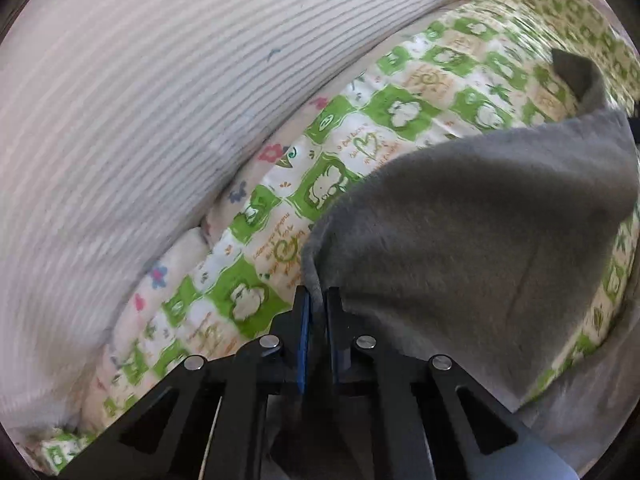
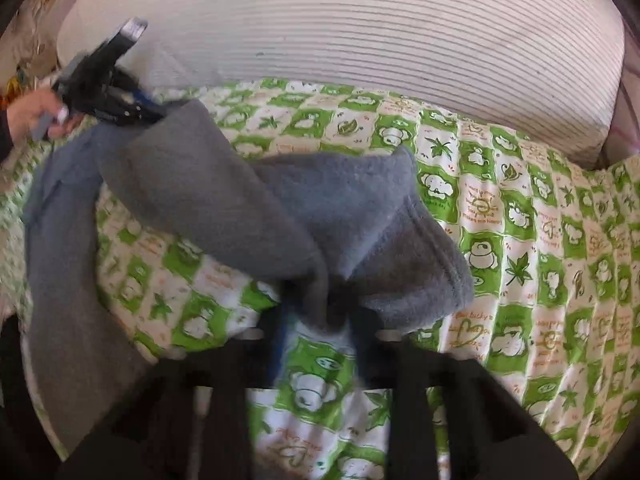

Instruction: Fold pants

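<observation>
Both grippers — left gripper point(image 1: 318, 300), right gripper point(image 2: 320, 320) — pinch grey pants point(image 1: 480, 216).

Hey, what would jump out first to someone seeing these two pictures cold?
The grey fleece pants stretched above the bed between two grippers: the left gripper pinches an edge, the right gripper clamps a bunched part. Under them lies a loud green-and-white cartoon bedsheet, and behind it a big striped pillow.

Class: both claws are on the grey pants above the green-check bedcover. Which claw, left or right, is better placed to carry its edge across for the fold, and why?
Probably the left claw: it pinches a thin edge of the grey pants cleanly. The right claw grips a bunched wad.
</observation>
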`<state>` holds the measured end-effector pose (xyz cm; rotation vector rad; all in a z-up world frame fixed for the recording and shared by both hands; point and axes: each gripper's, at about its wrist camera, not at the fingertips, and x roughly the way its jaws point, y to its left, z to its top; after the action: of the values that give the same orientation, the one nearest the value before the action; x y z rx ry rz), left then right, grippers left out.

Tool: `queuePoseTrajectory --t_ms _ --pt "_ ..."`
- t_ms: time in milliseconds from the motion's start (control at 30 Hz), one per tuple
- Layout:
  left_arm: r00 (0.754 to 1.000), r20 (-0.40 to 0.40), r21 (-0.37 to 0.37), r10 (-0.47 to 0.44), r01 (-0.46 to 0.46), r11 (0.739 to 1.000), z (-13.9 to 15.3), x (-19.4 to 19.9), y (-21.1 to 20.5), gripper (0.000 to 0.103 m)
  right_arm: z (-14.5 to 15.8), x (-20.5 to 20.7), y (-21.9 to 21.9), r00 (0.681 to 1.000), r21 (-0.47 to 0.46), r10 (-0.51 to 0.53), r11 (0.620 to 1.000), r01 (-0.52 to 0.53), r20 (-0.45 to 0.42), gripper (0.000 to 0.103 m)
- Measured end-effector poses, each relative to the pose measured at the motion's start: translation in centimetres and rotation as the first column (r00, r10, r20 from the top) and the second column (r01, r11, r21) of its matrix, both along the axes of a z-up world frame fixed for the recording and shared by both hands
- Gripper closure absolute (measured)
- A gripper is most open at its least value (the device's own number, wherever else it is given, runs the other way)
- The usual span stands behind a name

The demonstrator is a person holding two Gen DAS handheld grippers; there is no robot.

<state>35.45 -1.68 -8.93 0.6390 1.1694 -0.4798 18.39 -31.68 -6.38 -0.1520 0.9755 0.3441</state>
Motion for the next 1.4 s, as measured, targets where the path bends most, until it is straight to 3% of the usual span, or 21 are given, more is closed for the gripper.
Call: queuePoseTrajectory --t_ms 67,367,533,667,767,833,900,1100,1167,1233,1267,1400 --pt "1.000 0.021 -0.021 -0.018 0.019 1.000 1.4 -1.9 0.3 0.098 1.0 -0.5 -0.4 0.999 0.009 -0.029 1.000 0.029 0.028 0.093" --pt "0.990 0.125 -0.164 -0.065 0.085 0.983 9.9 -13.0 0.5 0.101 6.7 -4.2 -3.3 0.980 0.013 -0.162 0.987 0.162 0.117 0.094" --pt "0.985 0.125 -0.182 -0.119 0.140 0.973 11.4 -17.3 -0.4 0.101 8.9 -5.5 -4.2 0.973 -0.028 -0.187 0.981 0.192 0.136 0.094" --pt "0.975 0.181 -0.112 -0.127 0.148 0.983 11.1 -18.9 -1.1 0.100 10.6 -7.3 -3.7 0.972 -0.038 -0.173 0.983 0.181 0.159 0.094" --pt "0.973 0.213 -0.093 -0.093 0.115 0.989 11.0 -17.6 -1.2 0.091 11.5 -8.7 -2.8 0.971 -0.056 -0.158 0.984 0.170 0.178 0.094" --pt "0.967 0.231 -0.064 -0.109 0.127 0.990 10.7 -16.2 -2.0 0.061 11.7 -9.5 -2.5 0.972 -0.055 -0.156 0.984 0.168 0.174 0.094" --pt "0.962 0.240 -0.047 -0.132 0.147 0.988 10.2 -15.1 -2.9 0.044 11.7 -10.1 -2.6 0.972 -0.060 -0.160 0.983 0.173 0.175 0.094" --pt "0.975 0.166 0.012 -0.150 0.150 0.989 6.4 -9.6 -6.1 0.042 11.0 -10.6 -4.5 0.976 0.067 -0.186 0.982 0.179 0.116 0.094" --pt "0.978 0.140 0.040 -0.156 0.152 0.988 5.1 -8.1 -6.4 0.041 9.8 -10.4 -5.0 0.982 0.142 -0.182 0.975 0.173 0.050 0.079" --pt "0.978 0.112 0.062 -0.175 0.169 0.984 4.0 -7.6 -6.5 0.039 8.9 -10.5 -4.9 0.975 0.120 -0.219 0.969 0.214 0.025 0.022" --pt "0.977 0.098 0.081 -0.188 0.181 0.980 3.5 -7.4 -6.7 0.038 8.6 -10.7 -4.7 0.973 0.111 -0.227 0.968 0.223 0.027 0.018" --pt "0.975 0.068 0.124 -0.213 0.204 0.971 1.6 -6.8 -6.9 0.037 8.5 -10.9 -3.1 0.977 0.121 -0.198 0.975 0.188 0.075 0.017"
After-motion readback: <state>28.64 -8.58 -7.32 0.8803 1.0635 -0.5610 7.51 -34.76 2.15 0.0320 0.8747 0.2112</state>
